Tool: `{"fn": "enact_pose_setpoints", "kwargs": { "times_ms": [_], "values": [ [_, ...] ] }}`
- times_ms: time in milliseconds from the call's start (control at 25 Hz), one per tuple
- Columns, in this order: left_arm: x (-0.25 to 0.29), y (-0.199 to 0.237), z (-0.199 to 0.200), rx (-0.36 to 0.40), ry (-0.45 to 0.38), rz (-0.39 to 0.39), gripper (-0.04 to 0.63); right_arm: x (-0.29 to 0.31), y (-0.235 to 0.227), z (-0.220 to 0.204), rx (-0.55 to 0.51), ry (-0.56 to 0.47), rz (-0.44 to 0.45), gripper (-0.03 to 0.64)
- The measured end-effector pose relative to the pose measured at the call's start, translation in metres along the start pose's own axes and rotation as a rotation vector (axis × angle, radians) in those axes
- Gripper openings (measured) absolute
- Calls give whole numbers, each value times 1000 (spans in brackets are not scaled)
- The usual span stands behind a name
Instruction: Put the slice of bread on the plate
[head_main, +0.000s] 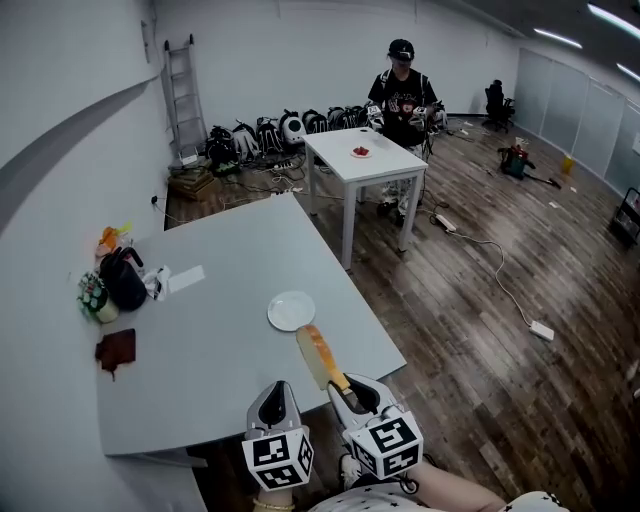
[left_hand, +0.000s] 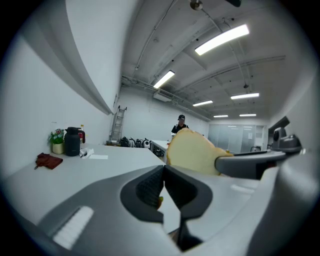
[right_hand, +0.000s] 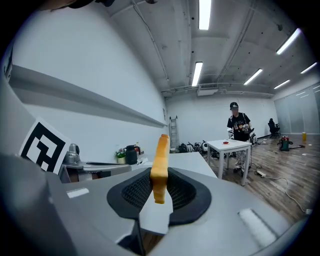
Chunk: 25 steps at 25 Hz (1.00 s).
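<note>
The slice of bread (head_main: 315, 355) stands on edge, pinched at its near end by my right gripper (head_main: 347, 390), and sticks out over the near edge of the grey table (head_main: 220, 360). In the right gripper view the slice (right_hand: 161, 160) rises upright between the shut pads of the right gripper (right_hand: 159, 187). The white plate (head_main: 291, 310) lies on the table just beyond the bread's far tip, with nothing on it. My left gripper (head_main: 277, 392) hovers to the left of the right one, its jaws closed on nothing. In the left gripper view, the left gripper (left_hand: 164, 175) has the bread (left_hand: 192, 152) to its right.
At the table's left end stand a black jug (head_main: 123, 278) and a small potted plant (head_main: 95, 298), with a dark red cloth (head_main: 116, 350) and a white paper (head_main: 185, 279) nearby. Behind, a person (head_main: 403, 95) stands at a white table (head_main: 365, 165). Cables lie on the wooden floor.
</note>
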<state>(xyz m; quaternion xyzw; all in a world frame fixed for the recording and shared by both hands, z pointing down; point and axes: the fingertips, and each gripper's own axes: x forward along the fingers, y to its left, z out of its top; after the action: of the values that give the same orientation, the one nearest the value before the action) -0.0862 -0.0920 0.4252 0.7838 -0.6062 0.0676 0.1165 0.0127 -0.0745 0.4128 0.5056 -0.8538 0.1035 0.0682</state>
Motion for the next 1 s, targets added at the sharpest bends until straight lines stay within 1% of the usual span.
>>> {"fn": "enact_pose_setpoints", "kwargs": {
  "times_ms": [200, 360, 560, 720, 800, 1000],
  "values": [
    [56, -1, 10, -4, -13, 28, 8, 40, -42, 9, 1, -5, 20, 83],
    [88, 0, 6, 23, 1, 50, 8, 66, -67, 7, 32, 5, 37, 83],
    [108, 16, -2, -1, 28, 97, 8, 101, -80, -5, 67, 55, 63, 83],
    [122, 30, -6, 20, 45, 124, 8, 132, -87, -18, 101, 110, 77, 83],
    [132, 42, -6, 17, 51, 136, 8, 149, -88, -23, 107, 130, 80, 83],
    [171, 68, -2, 13, 60, 128, 8, 200, -91, -38, 126, 191, 75, 83]
  ]
}}
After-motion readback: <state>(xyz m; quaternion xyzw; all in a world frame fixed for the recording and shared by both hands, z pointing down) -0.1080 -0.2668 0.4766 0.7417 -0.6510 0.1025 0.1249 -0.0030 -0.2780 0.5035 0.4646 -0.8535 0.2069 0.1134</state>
